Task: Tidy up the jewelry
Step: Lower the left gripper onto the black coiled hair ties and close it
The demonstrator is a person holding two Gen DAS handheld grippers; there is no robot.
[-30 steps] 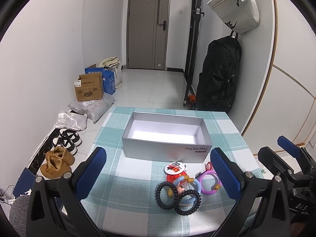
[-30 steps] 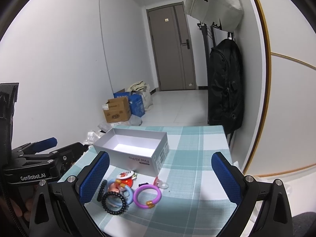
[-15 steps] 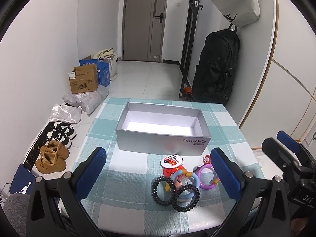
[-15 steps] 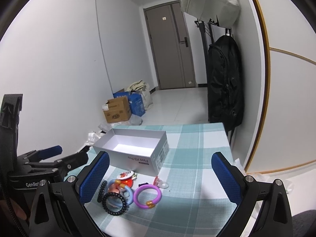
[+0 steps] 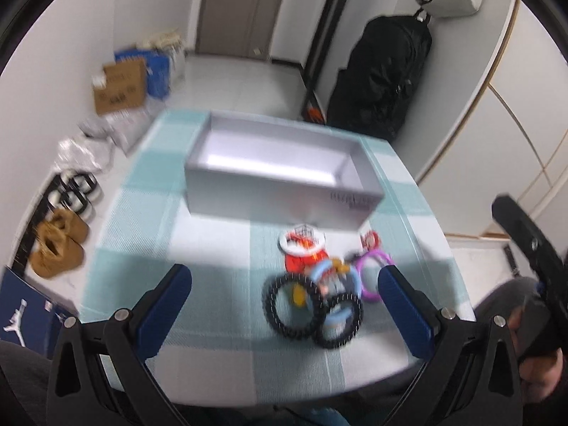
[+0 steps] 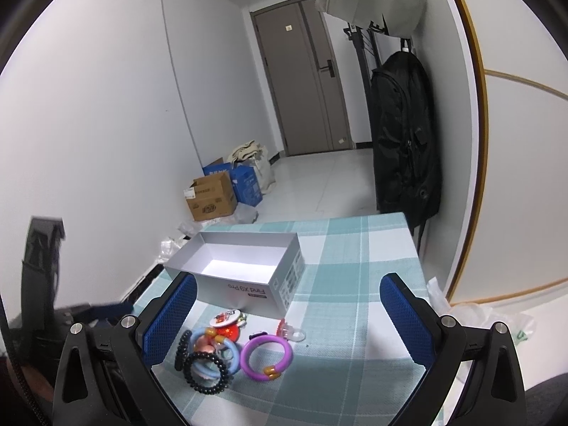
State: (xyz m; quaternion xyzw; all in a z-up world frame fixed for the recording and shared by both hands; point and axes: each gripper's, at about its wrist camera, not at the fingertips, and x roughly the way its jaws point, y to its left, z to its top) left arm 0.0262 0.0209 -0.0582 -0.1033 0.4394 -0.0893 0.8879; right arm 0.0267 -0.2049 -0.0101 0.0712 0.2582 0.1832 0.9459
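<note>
Both our grippers, left (image 5: 284, 301) and right (image 6: 287, 314), hung wide open over the bracelets (image 6: 213, 355). Only the left view caught the shoes (image 5: 56, 245); only the right showed the box (image 6: 234, 269) lettering sharp.

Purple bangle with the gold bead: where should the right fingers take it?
Pinch the purple bangle across its far-right band, coming down from above. It lies flat on the tablecloth; that arc is bare, while the left edge sits close to the blue rings.

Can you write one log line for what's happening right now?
left gripper: open, above black beaded bracelets | right gripper: open, empty | open grey cardboard box: empty | step: approach
</note>
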